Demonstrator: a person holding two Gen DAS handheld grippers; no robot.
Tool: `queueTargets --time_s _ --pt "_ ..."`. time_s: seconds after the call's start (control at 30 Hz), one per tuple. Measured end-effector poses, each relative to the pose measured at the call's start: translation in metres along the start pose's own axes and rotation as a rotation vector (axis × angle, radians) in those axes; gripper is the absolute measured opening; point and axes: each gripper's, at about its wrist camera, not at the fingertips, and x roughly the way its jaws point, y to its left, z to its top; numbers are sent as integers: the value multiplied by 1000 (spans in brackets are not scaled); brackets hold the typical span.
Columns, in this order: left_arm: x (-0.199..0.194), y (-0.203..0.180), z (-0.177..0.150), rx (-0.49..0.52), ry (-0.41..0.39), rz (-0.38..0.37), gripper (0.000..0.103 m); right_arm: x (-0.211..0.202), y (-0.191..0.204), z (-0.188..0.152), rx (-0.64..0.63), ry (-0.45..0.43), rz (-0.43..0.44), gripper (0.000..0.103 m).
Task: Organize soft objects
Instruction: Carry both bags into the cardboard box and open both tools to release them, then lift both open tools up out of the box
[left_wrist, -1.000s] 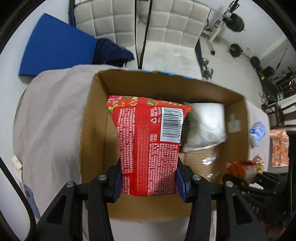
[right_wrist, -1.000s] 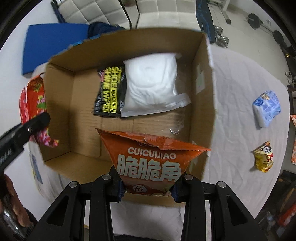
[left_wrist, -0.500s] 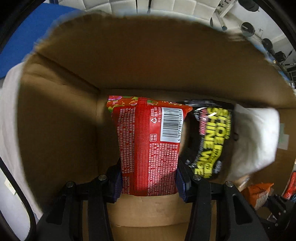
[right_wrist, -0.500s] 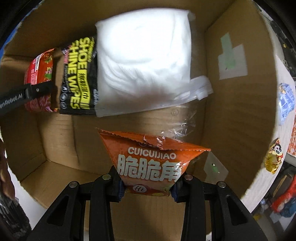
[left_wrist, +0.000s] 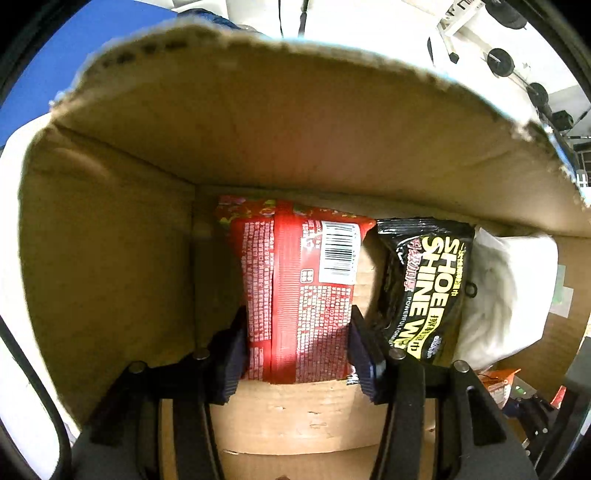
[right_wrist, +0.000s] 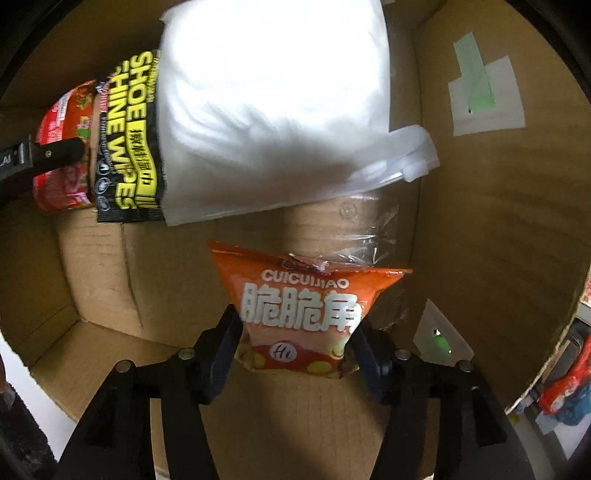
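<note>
My left gripper (left_wrist: 295, 347) is shut on a red snack packet (left_wrist: 299, 288) and holds it deep inside the cardboard box (left_wrist: 110, 240), near the box's left wall and floor. My right gripper (right_wrist: 295, 339) is shut on an orange snack bag (right_wrist: 303, 306) low inside the same box (right_wrist: 498, 240), near its right wall. A black shoe-wipes pack (left_wrist: 424, 288) and a white soft bag (left_wrist: 509, 295) lie on the box floor between them. Both also show in the right wrist view: the wipes pack (right_wrist: 129, 147) and the white bag (right_wrist: 273, 103). The red packet (right_wrist: 62, 147) shows there at the far left.
The box walls close in on all sides in both views. A clear plastic scrap (right_wrist: 369, 240) lies on the box floor behind the orange bag. Outside the box, a blue mat (left_wrist: 74, 55) and gym weights (left_wrist: 498, 62) are seen beyond the far wall.
Both grippers have gone down from above the box rim into the box with their packets still held. The red packet now sits beside the wipes pack.
</note>
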Motion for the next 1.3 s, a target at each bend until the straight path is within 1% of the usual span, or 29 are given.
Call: queueTargets --time_s 0.13,0.23,0.37,0.4,0.47,0.5,0.53,0.57,0.63,0.67,0.77,0.8,0.87,1.0,1.07,1.3 --pt "-10 -1 0 4 -12 10 54 -12 4 -3 -7 -10 -1 66" --pt "-24 -7 -6 15 -33 15 55 -23 5 -10 -15 -30 0 66" --pt "-45 -13 -25 36 -81 5 55 -43 6 -16 -22 -68 14 66" --pt "-51 -13 -35 45 -100 2 56 -48 10 -18 -23 -75 14 66" --pt "-64 -13 -48 52 -129 -9 67 -60 12 -22 -24 -99 22 66" --pt "-69 -13 -56 56 -142 -12 83 -66 12 -24 -23 -111 26 67" --pt "-74 -9 -65 59 -156 -9 94 -73 9 -28 -19 -127 29 73" --pt "-77 -7 -71 59 -169 -6 95 -77 8 -30 -16 -142 31 82" --pt "-83 -6 -85 70 -197 -5 95 -88 6 -38 -8 -186 32 93" --pt "-83 -11 -88 72 -206 -3 95 -91 5 -45 -5 -205 28 94" --pt "-87 -11 -106 77 -237 17 95 -100 4 -59 -7 -246 15 94" --pt "-89 -9 -114 72 -250 20 95 -96 10 -65 -10 -258 8 94" --pt "-92 -10 -121 61 -268 19 95 -100 12 -73 -18 -288 -12 94" --pt "-116 -13 -143 48 -329 36 95 -113 8 -94 -23 -353 -16 94" --pt "-129 -14 -154 49 -357 37 95 -123 6 -108 -27 -390 -5 94" --pt "-169 -22 -193 52 -439 30 95 -154 2 -155 -39 -476 45 95"
